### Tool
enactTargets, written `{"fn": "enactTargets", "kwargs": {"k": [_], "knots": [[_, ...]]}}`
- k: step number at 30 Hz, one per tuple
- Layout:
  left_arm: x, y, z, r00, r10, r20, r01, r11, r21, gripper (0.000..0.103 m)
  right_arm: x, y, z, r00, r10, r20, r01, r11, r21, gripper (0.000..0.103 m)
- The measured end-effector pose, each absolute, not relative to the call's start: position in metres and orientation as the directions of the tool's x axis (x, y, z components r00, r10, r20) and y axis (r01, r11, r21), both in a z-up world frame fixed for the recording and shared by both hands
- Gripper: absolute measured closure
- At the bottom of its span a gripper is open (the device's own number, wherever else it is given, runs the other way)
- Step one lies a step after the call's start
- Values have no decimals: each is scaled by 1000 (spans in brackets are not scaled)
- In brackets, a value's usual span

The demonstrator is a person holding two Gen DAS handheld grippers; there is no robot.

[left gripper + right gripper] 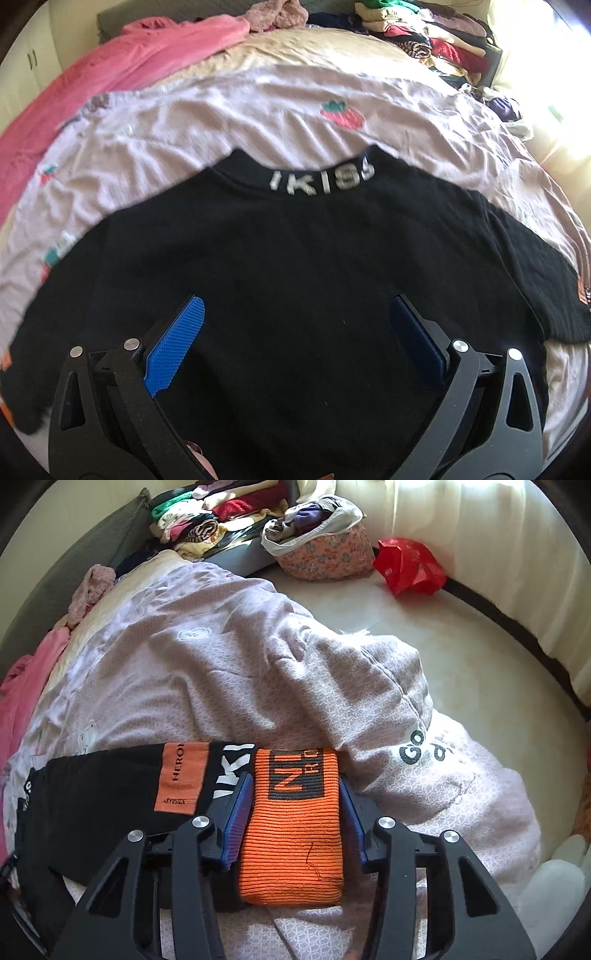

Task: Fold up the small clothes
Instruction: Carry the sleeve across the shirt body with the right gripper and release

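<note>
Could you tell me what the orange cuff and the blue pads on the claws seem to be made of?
The orange cuff looks like ribbed knit fabric: fine dark horizontal ridges run across it, matte, with a woven-in grey block of letters. The blue pads look like moulded or printed plastic or rubber, going by their fine grid texture and slight sheen.

My bed is covered with a pale lilac quilt (pixel 229 657) printed with strawberries, and a pink blanket (pixel 110 74) lies along its far side. Stacks of folded clothes (pixel 207 524) sit by the dark headboard (pixel 74 565). Beside them stand a floral fabric basket (pixel 328 557) and a red plastic bag (pixel 408 565) on the glossy cream floor (pixel 461 635), and strong sunlight falls through the white curtain (pixel 480 535).
</note>
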State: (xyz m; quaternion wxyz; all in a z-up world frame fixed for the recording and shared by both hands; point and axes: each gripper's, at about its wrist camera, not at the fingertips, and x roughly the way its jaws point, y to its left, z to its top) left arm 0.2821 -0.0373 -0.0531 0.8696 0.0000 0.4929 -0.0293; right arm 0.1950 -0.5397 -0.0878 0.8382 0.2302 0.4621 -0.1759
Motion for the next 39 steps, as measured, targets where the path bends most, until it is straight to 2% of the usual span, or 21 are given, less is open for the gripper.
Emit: {"fn": "enactTargets", "kwargs": {"k": [4, 6, 16, 27, 33, 39], "knots": [[273, -34, -60, 508, -58, -859, 49, 998, -38, 9, 190, -540, -84, 539, -58, -840, 489, 834, 256, 74], [268, -31, -61, 516, -66, -854, 45, 998, -50, 9, 186, -538, -78, 567, -35, -823, 462, 840, 283, 97], [259, -29, -48, 548, -86, -832, 57, 996, -65, 9, 176, -479, -5, 702, 31, -711, 257, 921, 294, 98], [248, -7, -35, 558, -135, -819, 49, 990, -130, 9, 211, -323, 81, 745, 350, -568, -155, 919, 363, 98], [238, 9, -27, 564, -232, -792, 75, 970, -231, 9, 234, -246, 88, 695, 456, -556, -272, 882, 384, 98], [232, 19, -27, 562, -274, -780, 92, 958, -270, 9, 262, -186, 75, 645, 510, -570, -314, 856, 411, 98]]}}
